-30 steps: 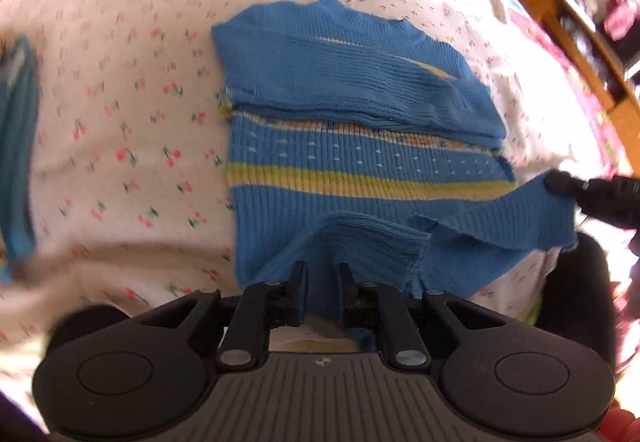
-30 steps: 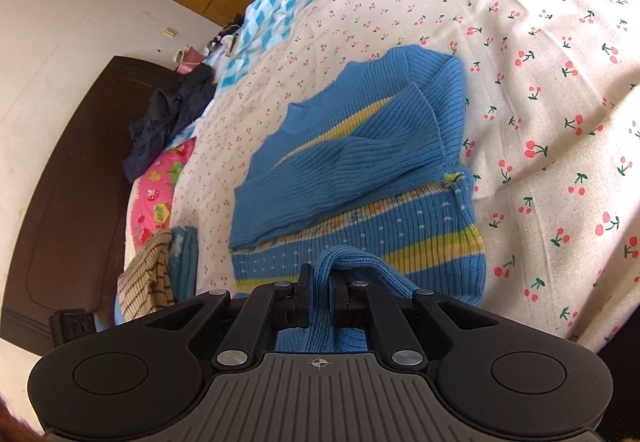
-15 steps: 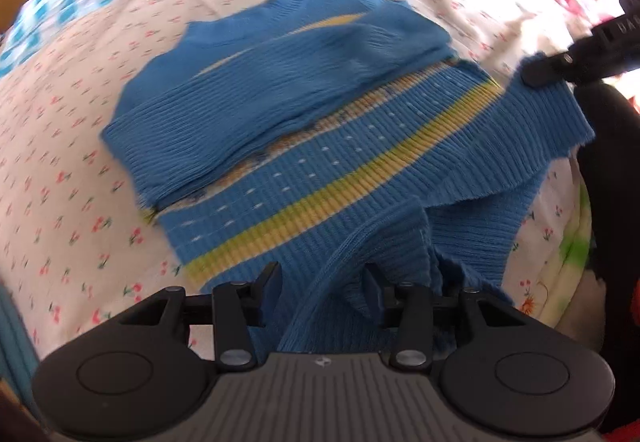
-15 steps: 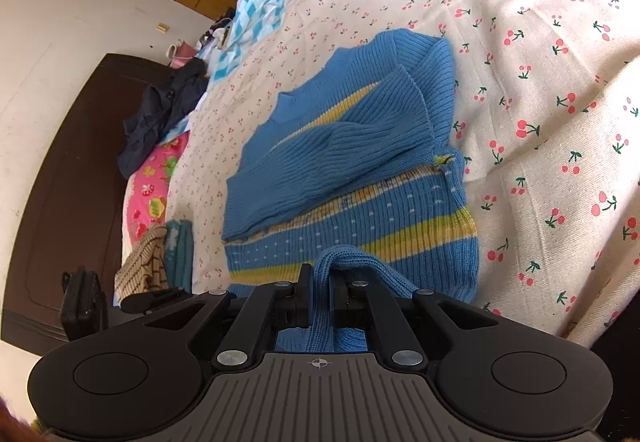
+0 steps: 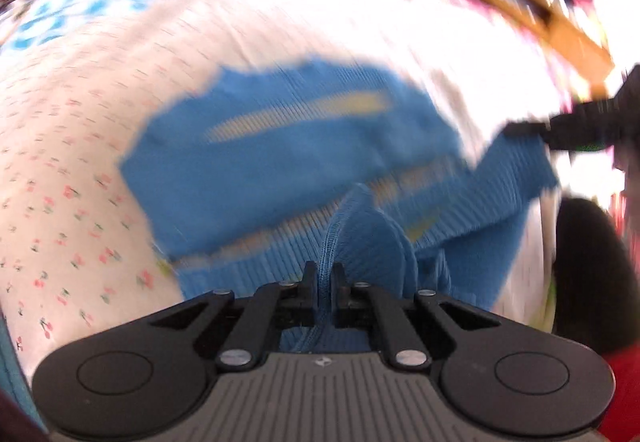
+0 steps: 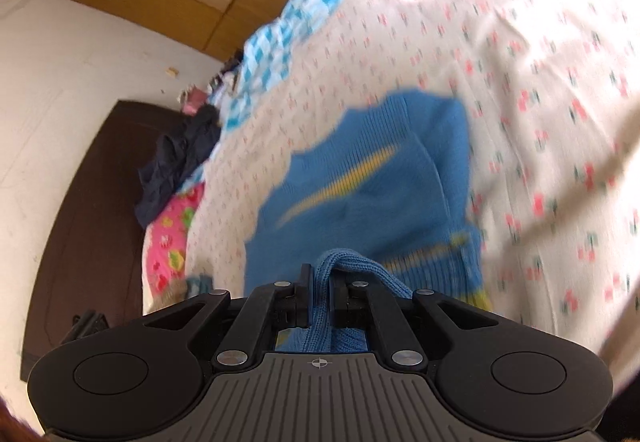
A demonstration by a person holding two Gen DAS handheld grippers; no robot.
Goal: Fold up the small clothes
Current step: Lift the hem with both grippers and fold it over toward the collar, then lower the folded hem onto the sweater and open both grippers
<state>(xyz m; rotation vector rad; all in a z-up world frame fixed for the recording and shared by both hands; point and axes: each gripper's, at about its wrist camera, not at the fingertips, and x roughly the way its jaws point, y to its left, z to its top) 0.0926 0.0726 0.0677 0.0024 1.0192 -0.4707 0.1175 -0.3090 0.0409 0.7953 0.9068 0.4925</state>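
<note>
We see the blue sweater [image 5: 288,145] lying on the bed [image 5: 72,145], on a cherry-print sheet, its upper part folded so that a yellow stripe shows. Our left hand-held gripper [image 5: 324,276] is clamped on a raised fold of the sweater's near edge, pads pressing the knit. Our right hand-held gripper [image 6: 319,278] is likewise closed tight on a bunched loop of the same edge, lifted off the sheet. Both views are blurred. A dark headboard [image 6: 80,226] stands at the left.

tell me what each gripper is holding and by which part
Both hold the blue sweater: the left gripper and the right gripper are each shut on a bunched fold of its near hem.
</note>
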